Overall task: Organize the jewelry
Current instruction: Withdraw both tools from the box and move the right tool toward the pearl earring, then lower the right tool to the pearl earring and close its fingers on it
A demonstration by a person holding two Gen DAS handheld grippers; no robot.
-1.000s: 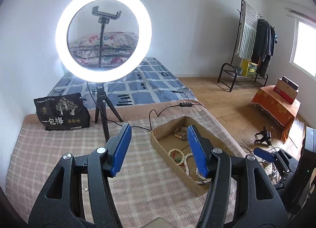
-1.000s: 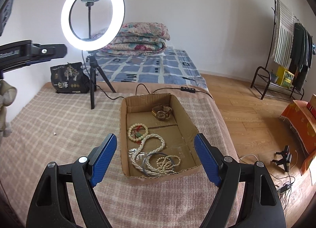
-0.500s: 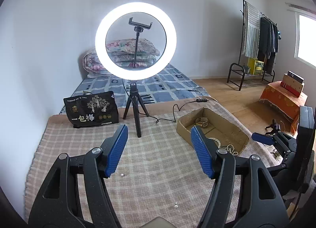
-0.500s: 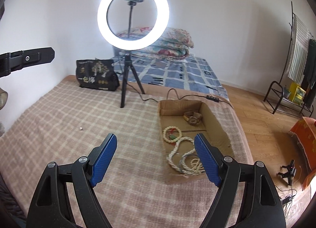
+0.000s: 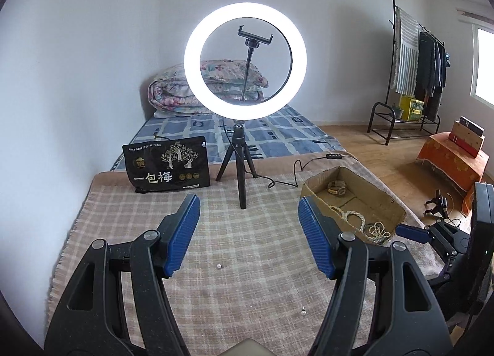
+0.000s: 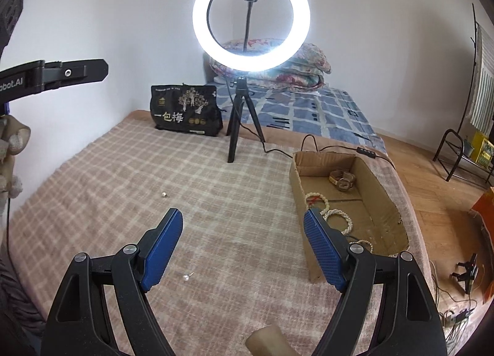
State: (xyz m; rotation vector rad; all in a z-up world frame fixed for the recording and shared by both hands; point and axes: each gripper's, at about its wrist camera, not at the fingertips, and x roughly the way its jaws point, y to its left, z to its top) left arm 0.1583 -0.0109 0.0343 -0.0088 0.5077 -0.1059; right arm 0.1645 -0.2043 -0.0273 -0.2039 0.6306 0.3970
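Note:
A cardboard box lies at the right on the checked blanket. It holds a gold watch, a bead bracelet and pearl strands. Two small pearl pieces lie loose on the blanket: one further out, one with a pin nearer. My left gripper hovers open above the blanket with nothing between its blue pads. My right gripper is also open and empty, left of the box, and the pin pearl lies just below its left finger.
A lit ring light on a tripod stands mid-blanket, its cable running behind the box. A black snack bag leans at the back. A gloved hand shows at the left edge. The wooden floor drops off right of the box.
Both views have swung left, so the box slid from the centre to the right. The loose pearl pieces have come into sight. The left jaws stand slightly wider.

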